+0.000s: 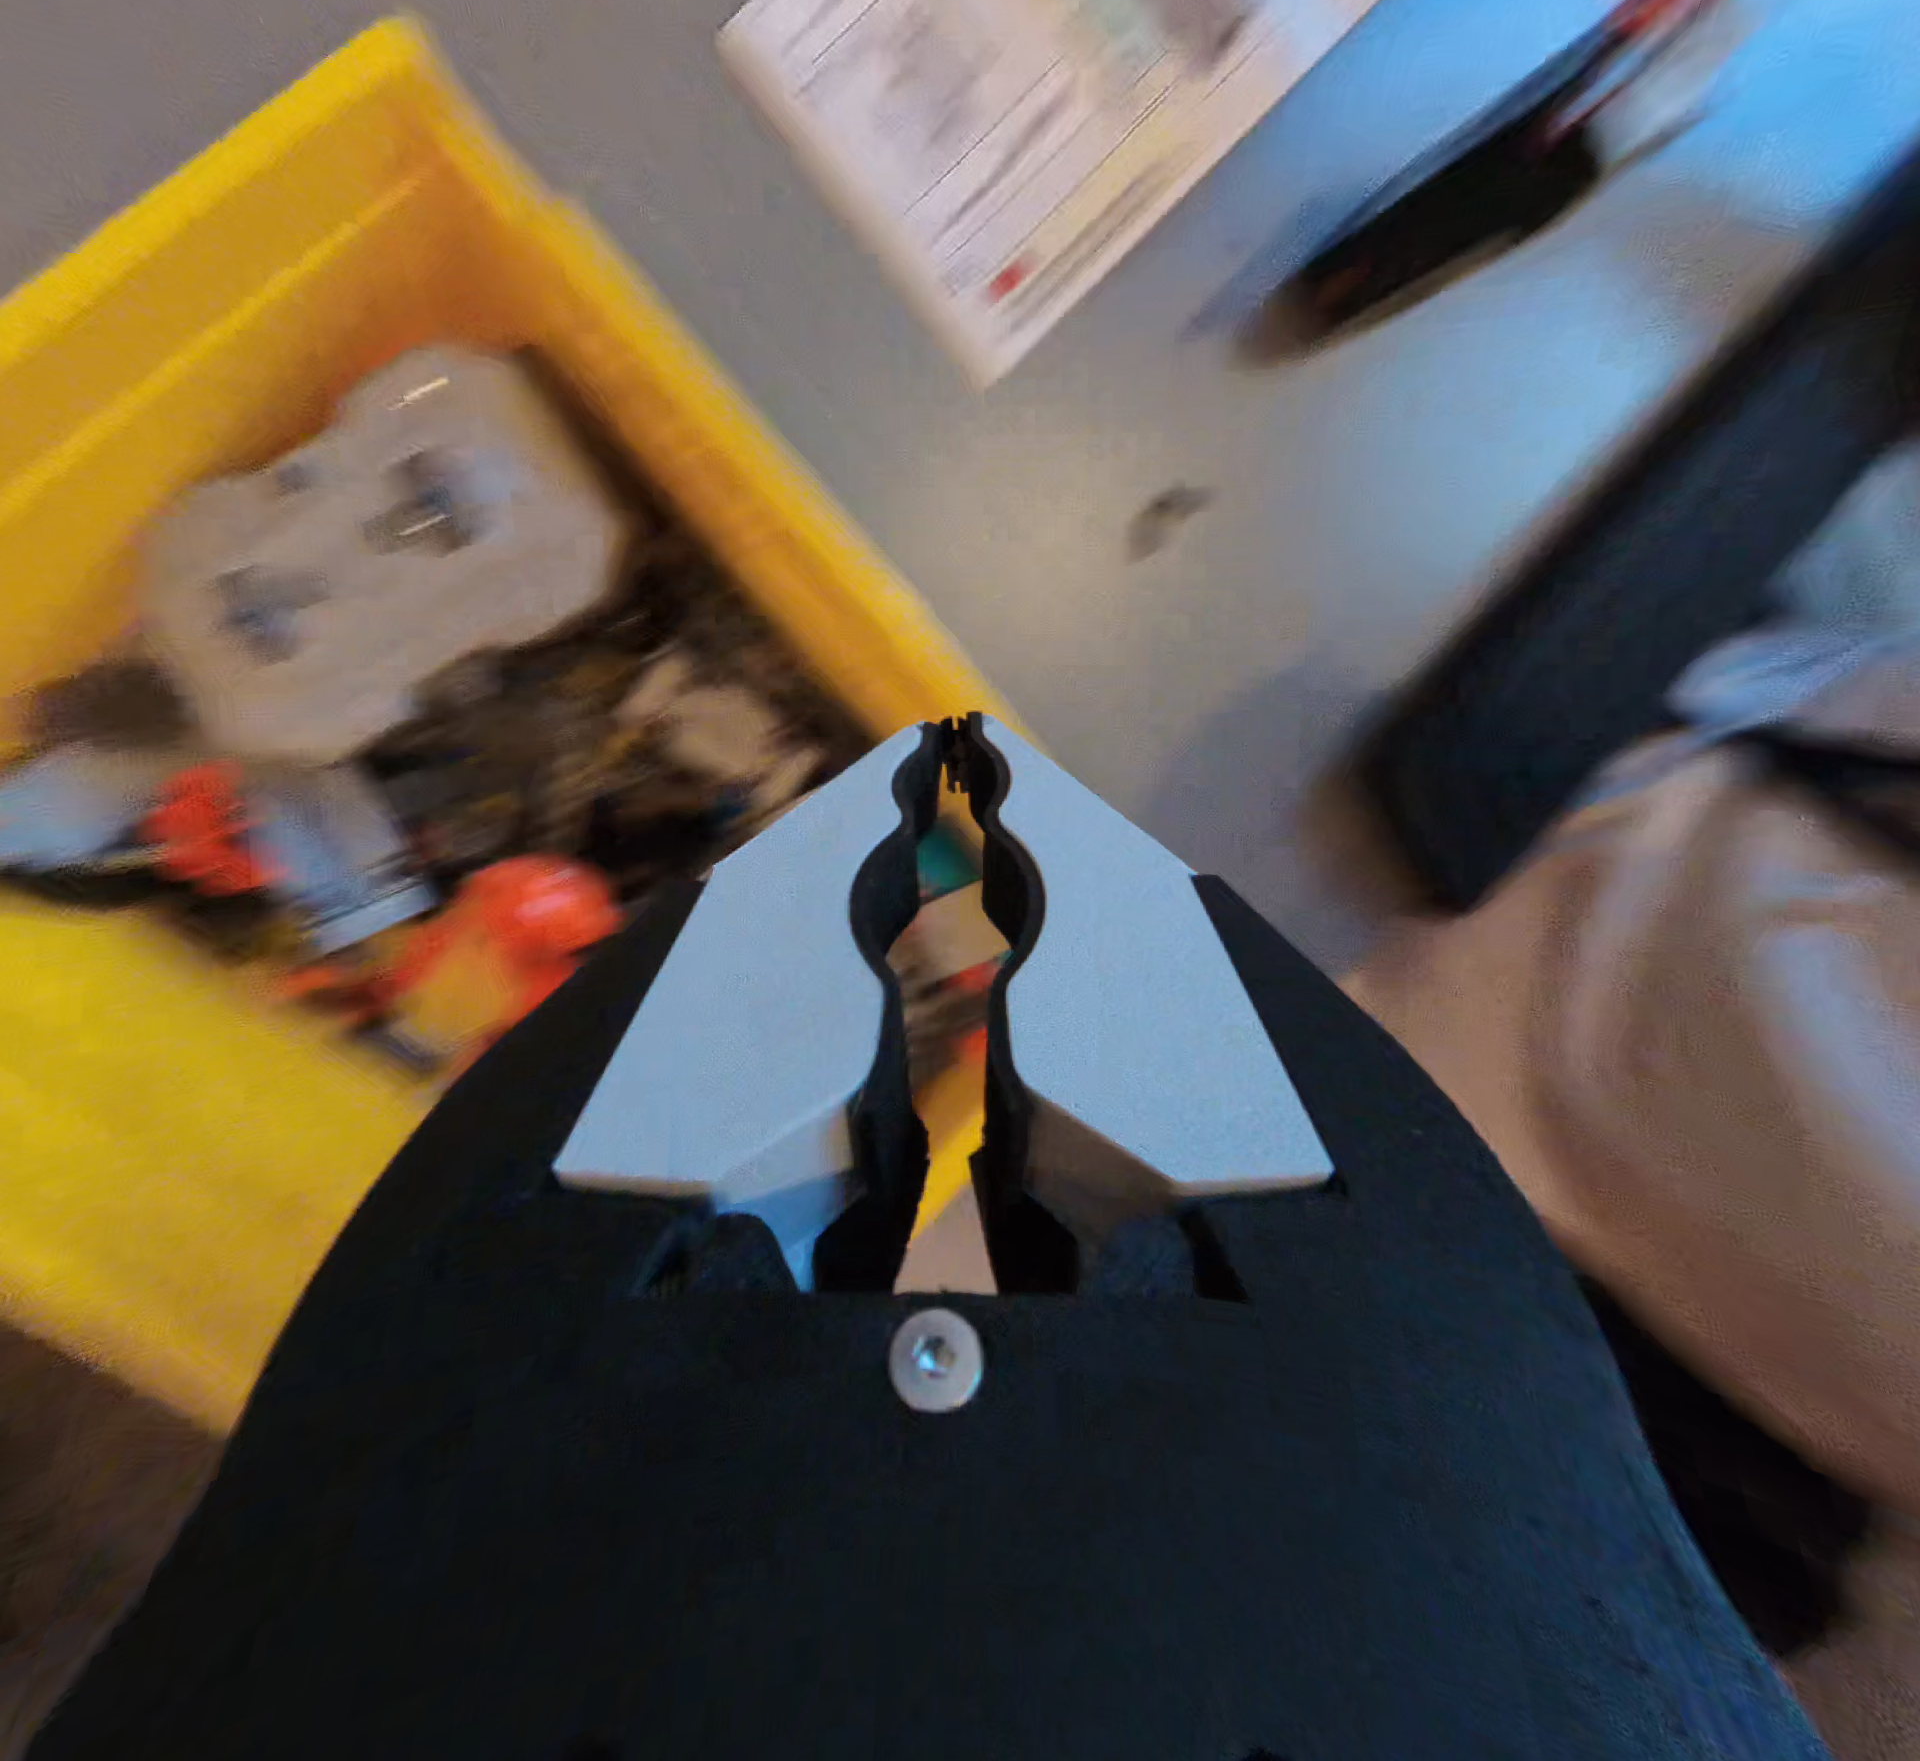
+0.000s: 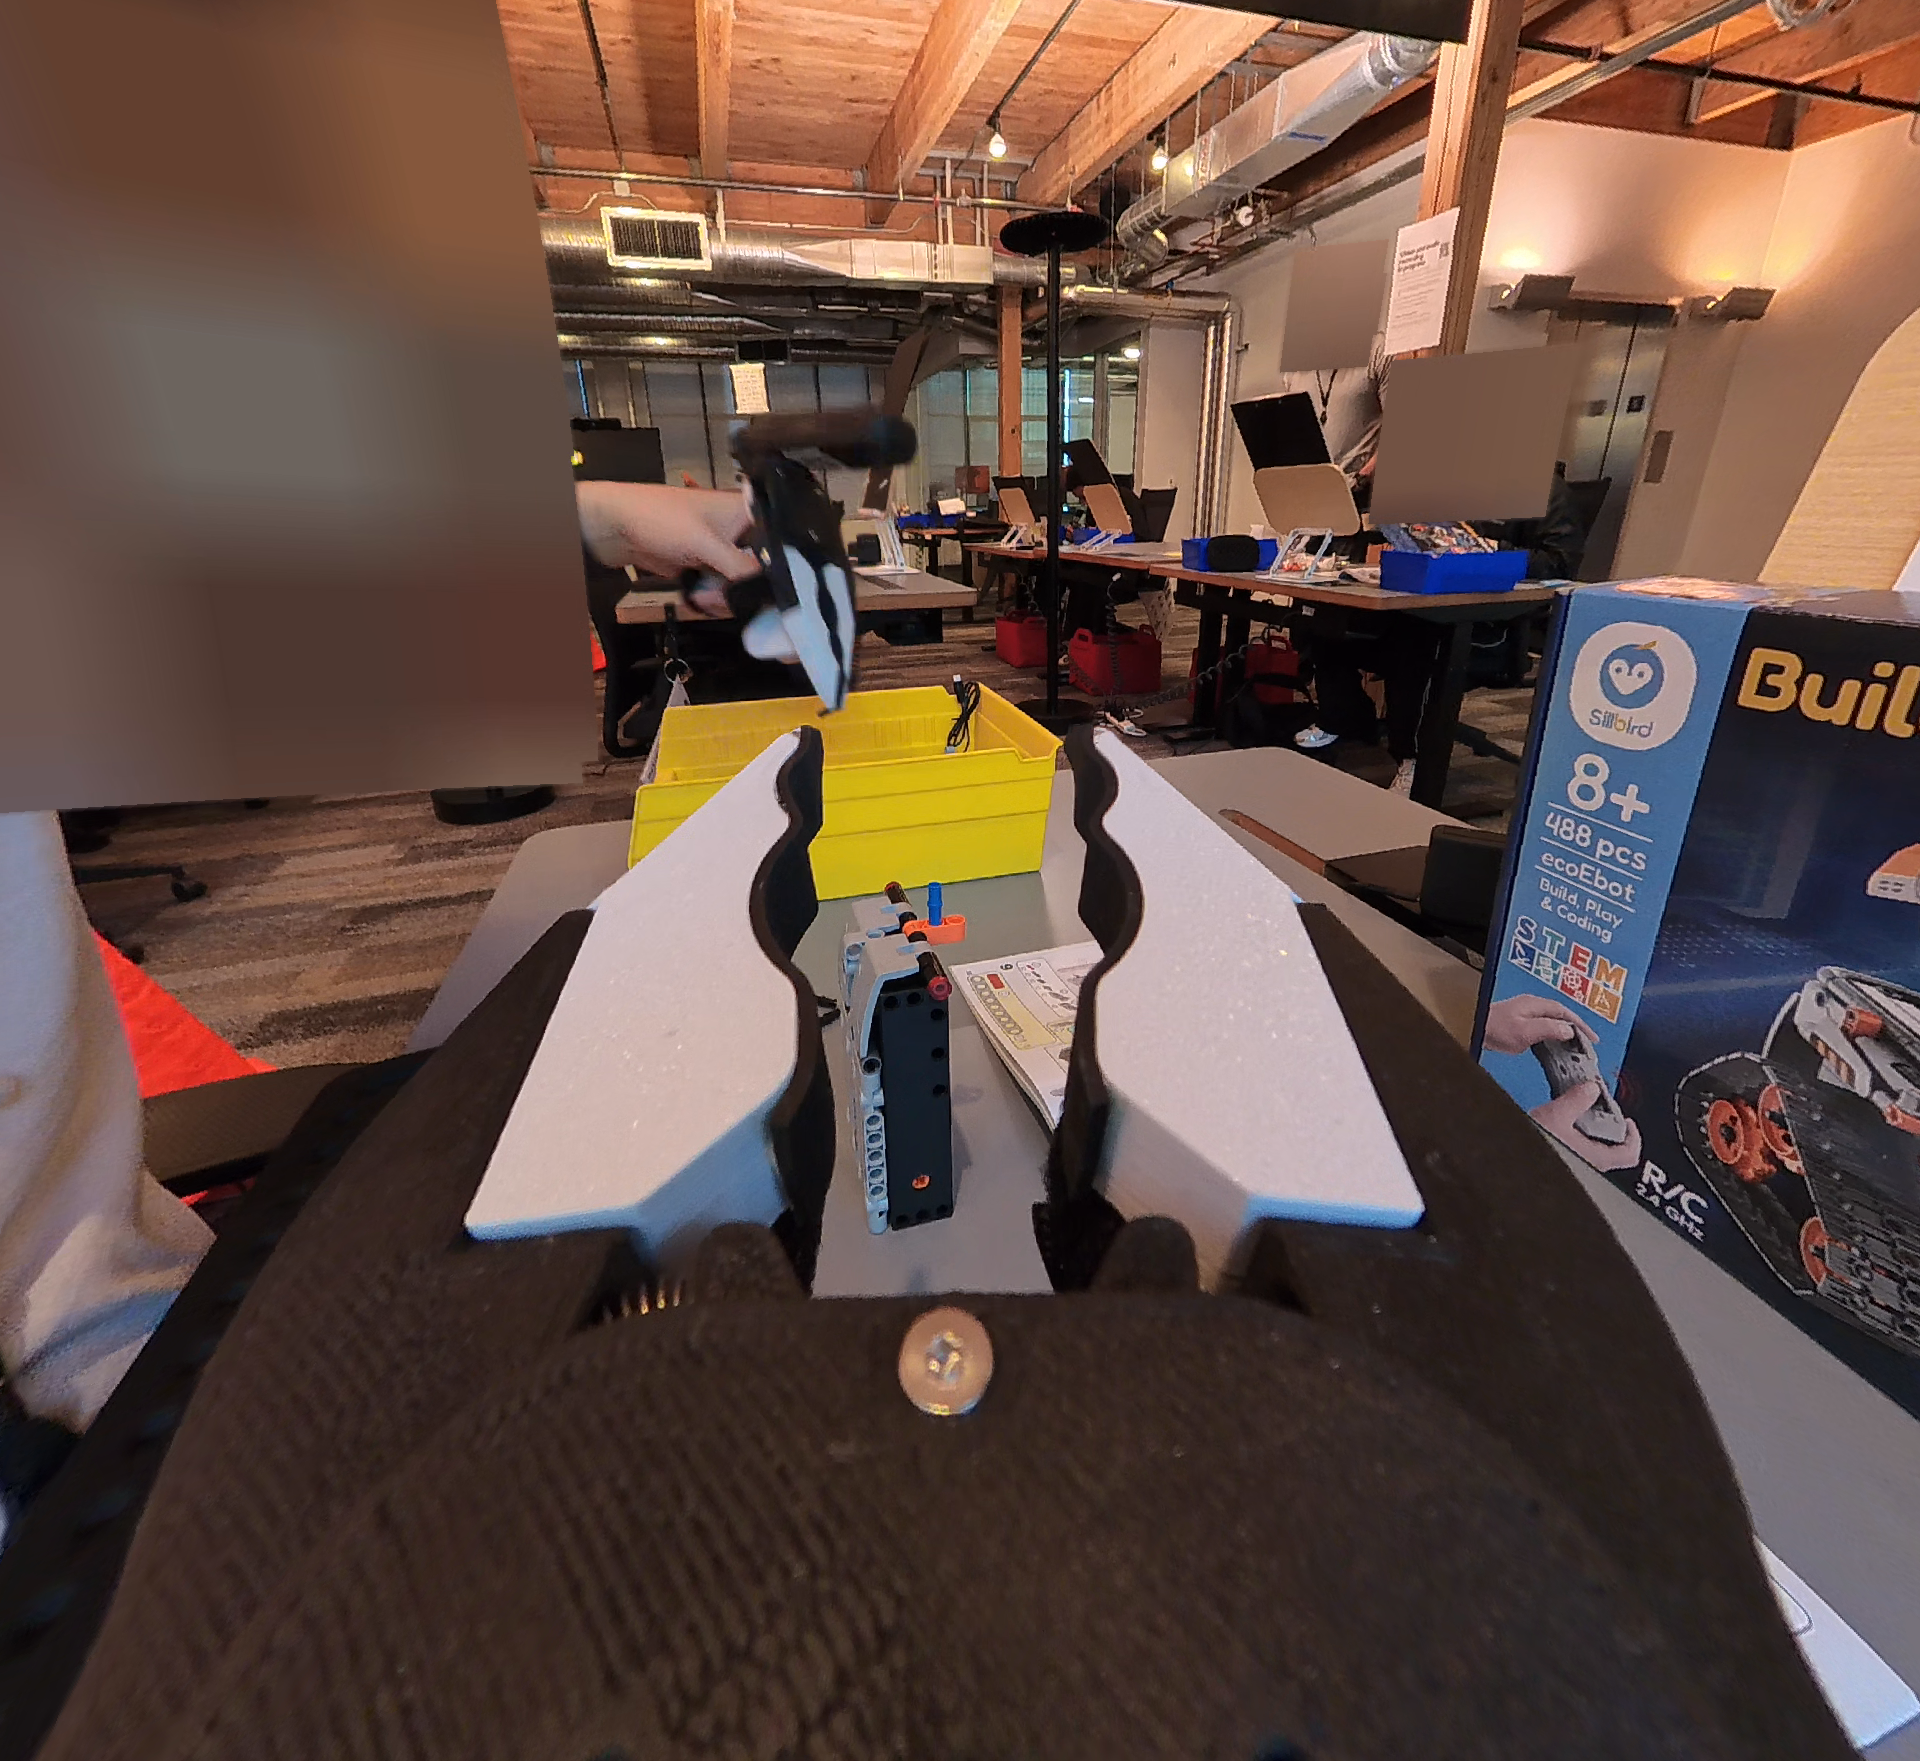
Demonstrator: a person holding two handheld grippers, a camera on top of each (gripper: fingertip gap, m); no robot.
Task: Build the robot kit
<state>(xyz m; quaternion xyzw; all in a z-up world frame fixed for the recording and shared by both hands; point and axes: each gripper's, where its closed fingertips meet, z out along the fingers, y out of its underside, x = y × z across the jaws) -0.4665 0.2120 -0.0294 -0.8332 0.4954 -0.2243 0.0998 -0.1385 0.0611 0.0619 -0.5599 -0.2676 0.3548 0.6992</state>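
Observation:
My left gripper (image 1: 961, 750) is shut, its tips pinching a small black part (image 1: 958, 743). It hangs over a yellow bin (image 1: 416, 184) of blurred loose pieces. In the right wrist view it (image 2: 831, 698) points down above the bin's (image 2: 914, 807) near rim, held by a hand. My right gripper (image 2: 943, 745) is open and empty, low over the grey table (image 2: 997, 1181). A black and grey brick assembly (image 2: 904, 1077) stands on the table below the gap between its fingers. A blue pin with an orange piece (image 2: 935, 922) lies just past it.
An open instruction booklet (image 2: 1023, 1005) lies right of the assembly and shows blurred in the left wrist view (image 1: 1039, 80). A blue product box (image 2: 1704, 932) stands at the right. A black cable (image 2: 966, 714) lies in the bin. A person's sleeve (image 2: 62, 1088) is at the left. Some 40 cm of space lies between my two pairs of fingers.

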